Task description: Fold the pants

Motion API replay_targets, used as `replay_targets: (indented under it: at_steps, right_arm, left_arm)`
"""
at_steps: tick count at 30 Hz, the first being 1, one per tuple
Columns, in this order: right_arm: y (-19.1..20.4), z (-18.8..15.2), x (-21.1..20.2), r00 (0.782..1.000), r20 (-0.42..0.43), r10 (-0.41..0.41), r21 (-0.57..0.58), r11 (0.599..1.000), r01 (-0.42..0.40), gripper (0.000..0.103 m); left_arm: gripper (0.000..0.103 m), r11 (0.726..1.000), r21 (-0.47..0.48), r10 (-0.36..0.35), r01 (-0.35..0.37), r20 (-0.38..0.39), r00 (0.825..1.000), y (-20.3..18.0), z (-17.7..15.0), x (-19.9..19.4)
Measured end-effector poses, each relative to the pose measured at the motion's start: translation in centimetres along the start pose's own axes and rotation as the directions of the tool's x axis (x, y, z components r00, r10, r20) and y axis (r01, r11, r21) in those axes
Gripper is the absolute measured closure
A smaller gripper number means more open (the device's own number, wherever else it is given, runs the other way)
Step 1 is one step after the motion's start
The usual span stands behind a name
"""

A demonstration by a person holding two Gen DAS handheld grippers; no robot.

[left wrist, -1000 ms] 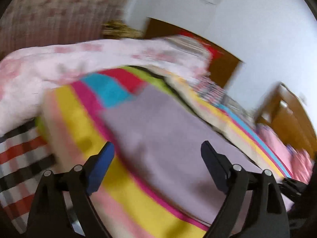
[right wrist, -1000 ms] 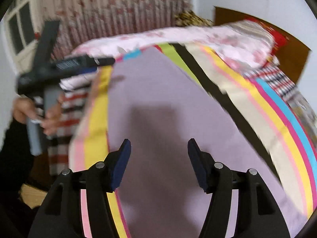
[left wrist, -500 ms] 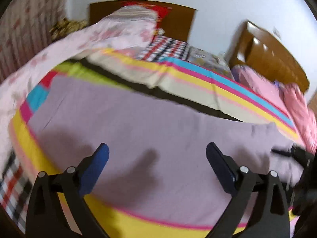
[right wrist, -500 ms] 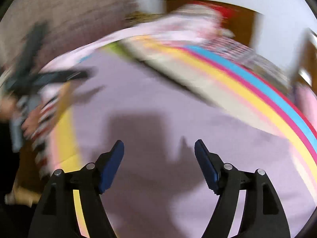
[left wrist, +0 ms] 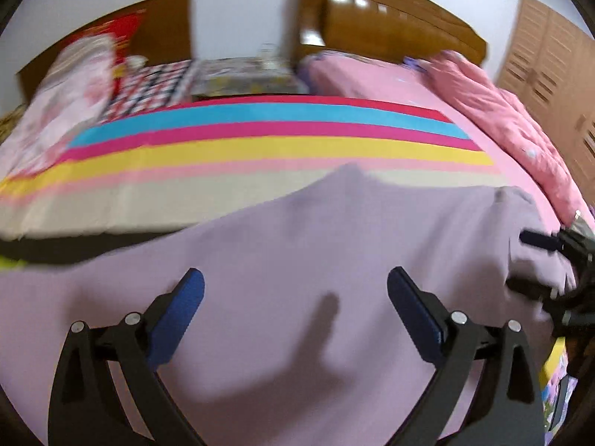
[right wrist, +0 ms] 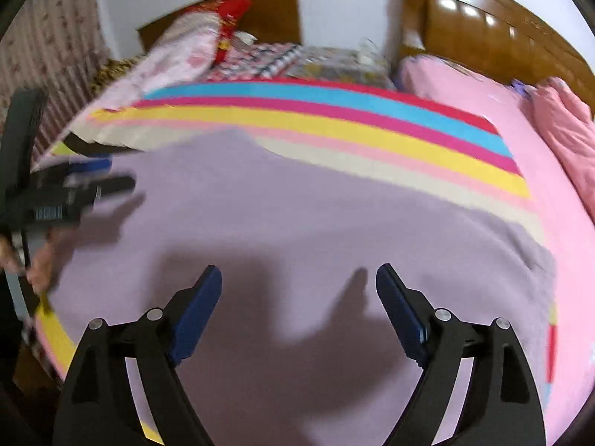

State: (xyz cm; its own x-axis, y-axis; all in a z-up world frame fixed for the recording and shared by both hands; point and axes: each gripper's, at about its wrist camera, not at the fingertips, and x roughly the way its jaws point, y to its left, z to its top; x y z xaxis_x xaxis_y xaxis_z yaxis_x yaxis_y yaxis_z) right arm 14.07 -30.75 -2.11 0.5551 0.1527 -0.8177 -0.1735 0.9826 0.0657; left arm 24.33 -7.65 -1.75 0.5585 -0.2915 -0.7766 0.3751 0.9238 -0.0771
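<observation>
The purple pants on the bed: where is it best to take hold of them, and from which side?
Probably at the end near the pink bedding. The purple pants lie flat on the striped sheet, so come from above and pinch the edge; the open right gripper holds nothing and is nearer to it.
</observation>
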Motion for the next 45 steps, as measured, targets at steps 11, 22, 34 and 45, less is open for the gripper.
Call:
replay_targets:
  at_steps: [11,22,34,45]
  right_arm:
    - [-6.5,-9.0,-3.2,0.996,-0.042,0.083,-0.051,0.995,-0.086,0.019]
    - [-5.7,-6.5,-6.3,0.995,0.089,0.046,0.042,0.998,-0.050,0.016]
    - [-8.5,-1.3,1.2,0.998,-0.066,-0.024,0.074,0.997,0.029,0.015]
    - [-6.7,-5.6,-6.8,0.990,0.112,0.091,0.179,0.978,-0.110,0.015]
  left_arm:
    - [0.001,0.993,0.058,0.112,-0.108,-0.078,0.991,-3.7,4.1,8.9]
    - [0.001,0.989,0.064,0.136,-0.132,-0.070,0.988,-3.4,4.8,8.8]
    - [0.001,0.993,0.044,0.114,-0.110,-0.080,0.990,-2.8,5.1,9.0]
    - [0.002,0.998,0.063,-0.003,0.003,0.009,1.000,-7.9,4.6,4.8]
